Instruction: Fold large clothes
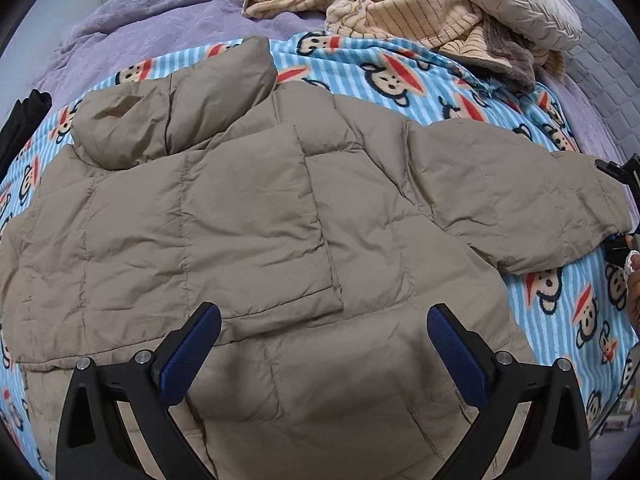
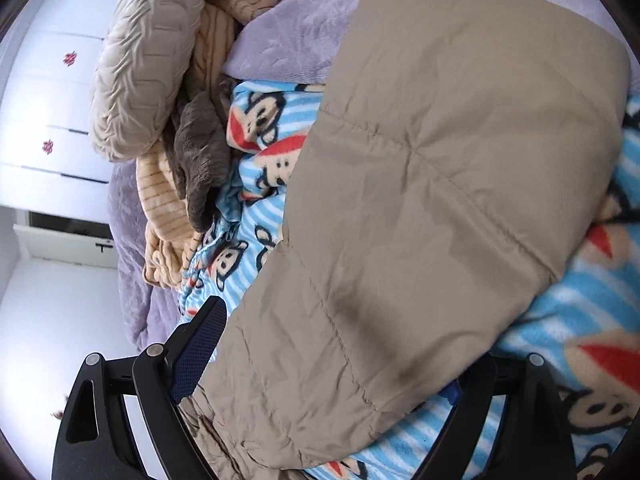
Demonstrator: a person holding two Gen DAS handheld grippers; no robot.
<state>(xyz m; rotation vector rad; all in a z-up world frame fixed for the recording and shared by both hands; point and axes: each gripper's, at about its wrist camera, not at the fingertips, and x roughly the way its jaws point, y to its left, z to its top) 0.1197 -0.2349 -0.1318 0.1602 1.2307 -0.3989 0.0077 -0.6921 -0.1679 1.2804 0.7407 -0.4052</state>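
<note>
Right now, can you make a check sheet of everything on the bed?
Surface: monkey blanket over purple bedspread.
Job's things: tan jacket spread flat, one sleeve out sideways.
Clutter: striped blanket, brown cloth, cushion piled at far edge.
Grippers: left gripper open over the hem; right gripper open around the sleeve end.
Cables: nothing seen.
Surroundings: white cupboard.

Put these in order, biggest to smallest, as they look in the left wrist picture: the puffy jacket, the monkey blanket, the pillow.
1. puffy jacket, though it is nearest the camera
2. monkey blanket, partly hidden beneath
3. pillow, farthest away
</note>
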